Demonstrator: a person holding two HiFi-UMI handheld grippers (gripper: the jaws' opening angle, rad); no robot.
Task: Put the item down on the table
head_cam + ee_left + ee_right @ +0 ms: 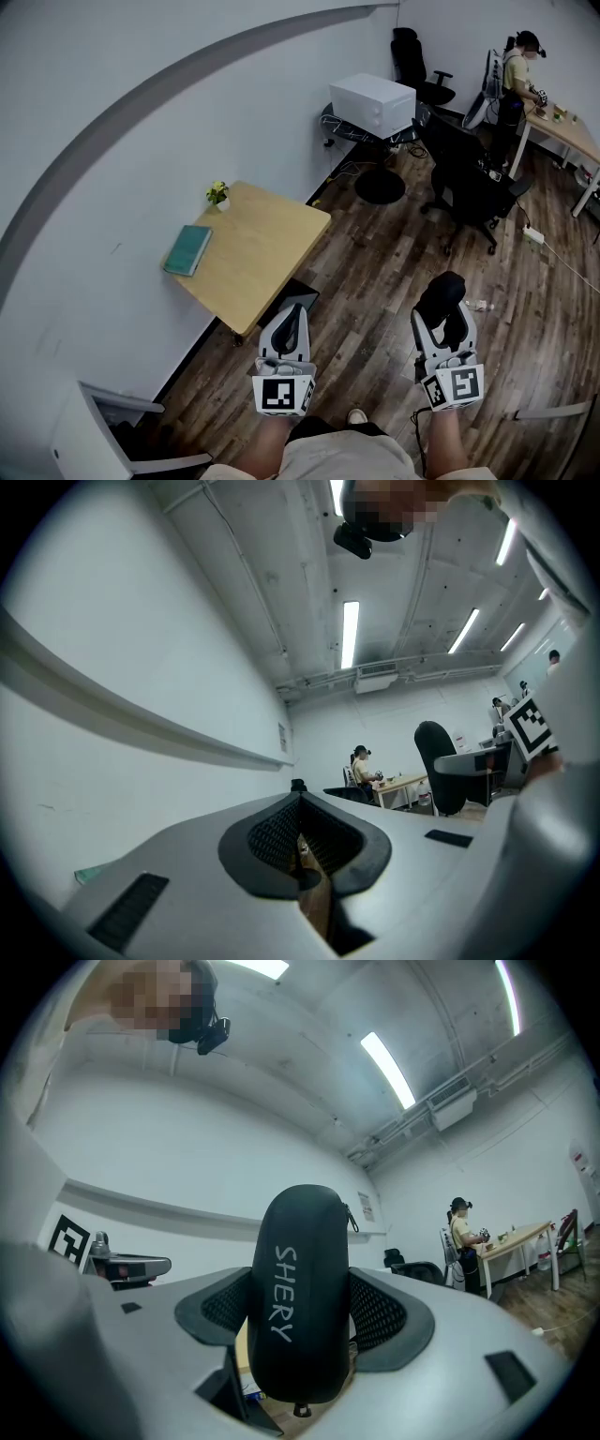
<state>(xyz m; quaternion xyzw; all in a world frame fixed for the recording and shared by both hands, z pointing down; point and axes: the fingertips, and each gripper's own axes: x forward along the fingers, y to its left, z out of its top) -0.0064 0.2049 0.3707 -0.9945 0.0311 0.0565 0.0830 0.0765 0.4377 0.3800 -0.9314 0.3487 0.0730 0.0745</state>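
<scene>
The right tool (pixel 443 317) is clenching a black case (pixel 442 292), its two jaws pressing on opposite sides of the case. In the right gripper view the zippered case is standing upright between the mesh-textured pads (pixel 379 1315). It is showing the white lettering SHERY down its front, and a zip pull is hanging at its lower end. The case is hanging in the air above the wooden floor (pixel 375 281), to the right of the wooden surface (pixel 267 253) and well apart from it, touching nothing but the tool.

The left tool (pixel 296 312) is closed on nothing. In the left gripper view its jaws are meeting, with only a thin sliver of floor showing below them. It is hovering over the floor just beside the near corner of the wooden surface.

A green book (pixel 187 249) is lying flat on the wooden surface near its wall-side edge. A small potted plant (pixel 217 194) is standing at the surface's far corner by the wall. Well beyond the far side of the surface a white box (pixel 372 103) is sitting on a dark stand against the wall. Farther off to the right of the surface, dark office chairs (pixel 469 183) are standing on the floor, and a person (pixel 518 80) is standing at another desk.
</scene>
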